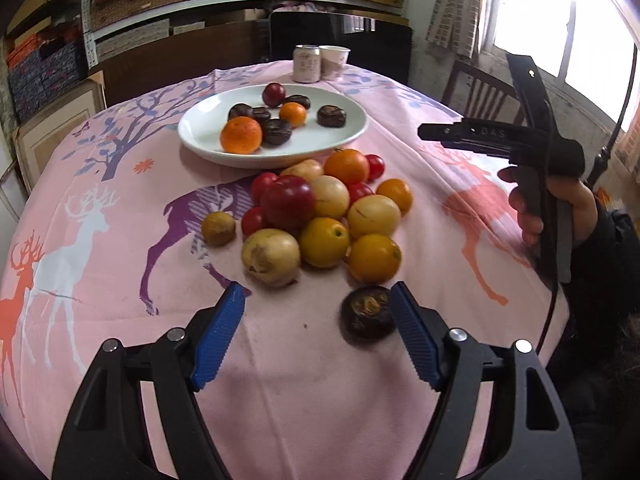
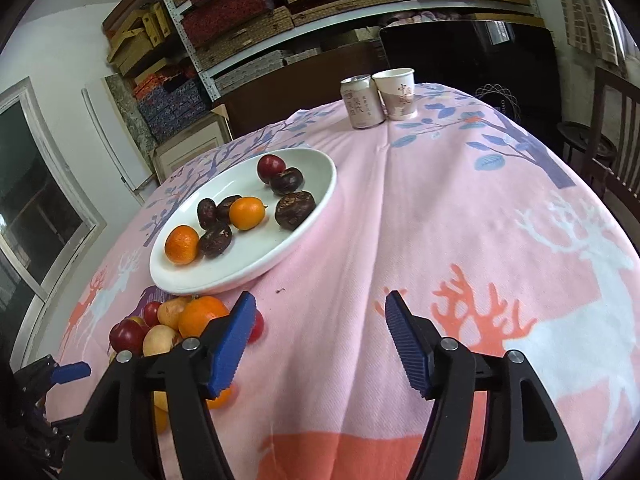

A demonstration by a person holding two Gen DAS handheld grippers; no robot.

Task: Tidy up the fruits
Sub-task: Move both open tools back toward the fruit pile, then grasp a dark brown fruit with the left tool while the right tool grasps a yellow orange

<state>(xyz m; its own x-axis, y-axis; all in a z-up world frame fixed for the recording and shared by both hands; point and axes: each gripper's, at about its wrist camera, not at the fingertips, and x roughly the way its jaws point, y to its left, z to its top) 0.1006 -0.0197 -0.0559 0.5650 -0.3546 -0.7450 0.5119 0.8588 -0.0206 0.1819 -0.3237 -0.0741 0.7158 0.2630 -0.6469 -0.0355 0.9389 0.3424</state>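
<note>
Hovering low over the pink deer-print tablecloth [image 1: 280, 380], the left gripper [image 1: 316, 336] had its blue pads spread apart with nothing pressed between them. A dark brown water chestnut [image 1: 366, 312] lay on the cloth just inside the right-hand pad, close enough that it may have been touching it, though the blur there left that uncertain. Just beyond the fingertips sat the loose pile of fruit [image 1: 324, 216] near the middle of the table: yellow passion-fruit-like balls, oranges, a large red plum and several small red tomatoes, all crowded against one another. Behind the pile, toward the far edge, stood the white plate [image 1: 200, 136], its near rim just beside the heap. It carried two oranges, a red plum and a handful of dark chestnuts. A drink can [image 1: 306, 63] and a paper cup [image 1: 335, 62] stood together at the far edge.

The right gripper [image 2: 320, 334] was likewise released, jaws wide over bare cloth to the right of the plate, with the fruit pile at its left pad's side. From the left wrist view, a hand [image 1: 560, 208] gripped its black handle near the table's right edge.
</note>
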